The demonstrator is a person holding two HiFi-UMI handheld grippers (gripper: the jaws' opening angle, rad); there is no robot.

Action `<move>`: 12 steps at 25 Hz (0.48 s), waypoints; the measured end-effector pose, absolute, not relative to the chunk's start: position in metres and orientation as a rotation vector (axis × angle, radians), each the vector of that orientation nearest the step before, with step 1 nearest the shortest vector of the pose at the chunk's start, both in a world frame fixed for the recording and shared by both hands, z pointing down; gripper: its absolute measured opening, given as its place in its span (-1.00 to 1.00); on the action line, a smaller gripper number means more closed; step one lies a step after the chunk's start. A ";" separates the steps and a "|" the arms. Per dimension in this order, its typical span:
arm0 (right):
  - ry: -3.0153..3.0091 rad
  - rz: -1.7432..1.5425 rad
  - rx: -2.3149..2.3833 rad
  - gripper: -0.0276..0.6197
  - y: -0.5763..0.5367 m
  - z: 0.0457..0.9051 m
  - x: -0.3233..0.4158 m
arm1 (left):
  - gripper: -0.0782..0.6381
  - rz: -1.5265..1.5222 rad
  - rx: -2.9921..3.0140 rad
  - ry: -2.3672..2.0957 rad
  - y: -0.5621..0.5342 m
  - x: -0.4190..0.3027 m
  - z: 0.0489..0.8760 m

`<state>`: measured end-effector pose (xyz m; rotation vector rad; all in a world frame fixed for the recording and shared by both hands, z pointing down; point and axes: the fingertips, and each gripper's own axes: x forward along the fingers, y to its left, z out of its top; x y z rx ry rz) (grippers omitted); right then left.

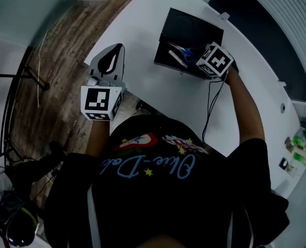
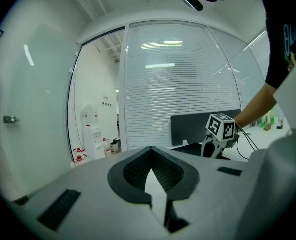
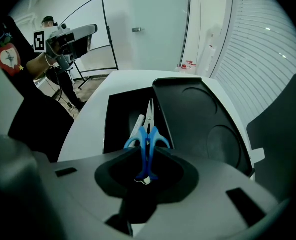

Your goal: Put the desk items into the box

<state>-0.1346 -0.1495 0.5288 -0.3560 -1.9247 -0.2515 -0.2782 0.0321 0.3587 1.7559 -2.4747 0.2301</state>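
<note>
Gripped the scissors point(image 3: 148, 134) by the blue handles in the right tool point(image 3: 148, 156), with jaws closed narrowly on them and blades aimed ahead and downward. Hung them above the open black box point(image 3: 119, 126), straight below the tool's tips and just inside the box's right wall. Showed a pale slim item point(image 3: 137, 125) already in the box, just left of the blades; could not tell its kind. Showed the lid point(image 3: 202, 119) lying open to the tool's right, joined to the box along one edge. Left bare white desk point(image 1: 158, 94) to the tool's left and behind it, up to the curved near edge, crossed only by a black cable point(image 1: 209, 107) trailing back from the tool. Held the left tool point(image 2: 150, 151) nearly level, jaws together at the tips and empty, by the desk's near corner, well apart from the box. Offered open air ahead of that tool, with wooden floor point(image 1: 65, 40) beside it past the desk's edge. Placed the right tool far ahead and to the right of it.
</note>
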 end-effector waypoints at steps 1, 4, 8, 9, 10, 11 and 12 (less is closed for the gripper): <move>-1.926 -0.250 -0.356 -0.63 -0.150 0.529 -0.135 | -0.76 0.232 1.755 -2.475 0.033 -0.278 0.359; -1.926 -0.246 -0.357 -0.63 -0.149 0.530 -0.135 | -0.76 0.233 1.752 -2.476 0.033 -0.278 0.359; -1.925 -0.252 -0.349 -0.63 -0.150 0.529 -0.135 | -0.76 0.235 1.756 -2.475 0.033 -0.277 0.359; -1.925 -0.254 -0.346 -0.63 -0.150 0.529 -0.136 | -0.76 0.236 1.757 -2.474 0.032 -0.277 0.359; -1.927 -0.255 -0.344 -0.63 -0.150 0.529 -0.136 | -0.76 0.237 1.758 -2.473 0.032 -0.277 0.359; -1.929 -0.257 -0.341 -0.62 -0.150 0.529 -0.137 | -0.76 0.238 1.759 -2.472 0.032 -0.277 0.359; -1.931 -0.260 -0.339 -0.62 -0.151 0.529 -0.137 | -0.76 0.238 1.760 -2.471 0.031 -0.277 0.359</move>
